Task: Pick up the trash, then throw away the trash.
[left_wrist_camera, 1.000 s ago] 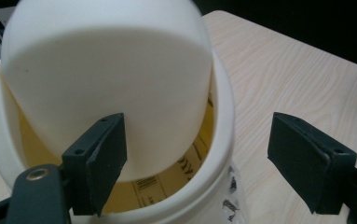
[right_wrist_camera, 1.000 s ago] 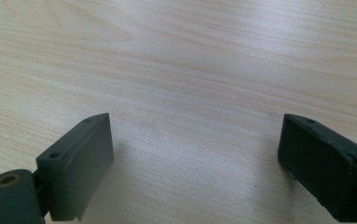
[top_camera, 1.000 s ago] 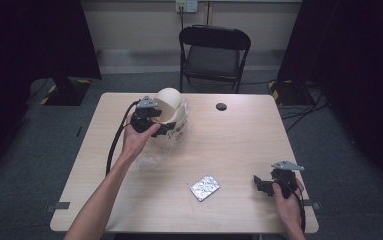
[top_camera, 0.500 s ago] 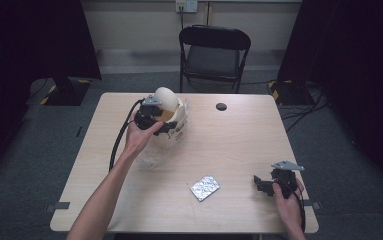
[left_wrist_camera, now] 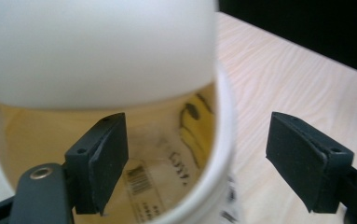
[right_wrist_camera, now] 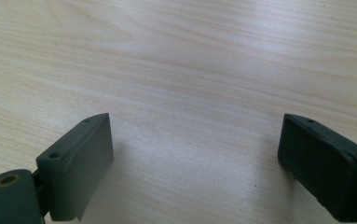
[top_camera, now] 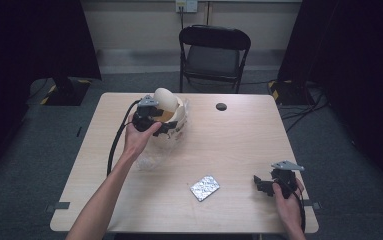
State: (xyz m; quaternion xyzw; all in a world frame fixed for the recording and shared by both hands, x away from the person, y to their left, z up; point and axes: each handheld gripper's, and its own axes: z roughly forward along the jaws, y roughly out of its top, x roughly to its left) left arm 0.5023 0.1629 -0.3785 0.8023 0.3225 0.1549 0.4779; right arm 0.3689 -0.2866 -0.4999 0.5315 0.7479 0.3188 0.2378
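Two tongs are working here. The left tongs (left_wrist_camera: 192, 163) are straddling the rim of a white tub (top_camera: 171, 120) at the far side of the worktop (top_camera: 239, 145); one jaw is sitting inside, the other outside, and they have just been closing without yet pinching the wall. The tub's lid (top_camera: 165, 98) is standing tilted open just beyond them. Pressing squarely on the rim should keep it from slipping. The right tongs (right_wrist_camera: 192, 163) are resting spread over bare wood.

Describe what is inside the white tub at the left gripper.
Inside the white tub lies a yellowish packet with a barcode and dark print. The pale lid hides the upper part, and the bottom stays unseen.
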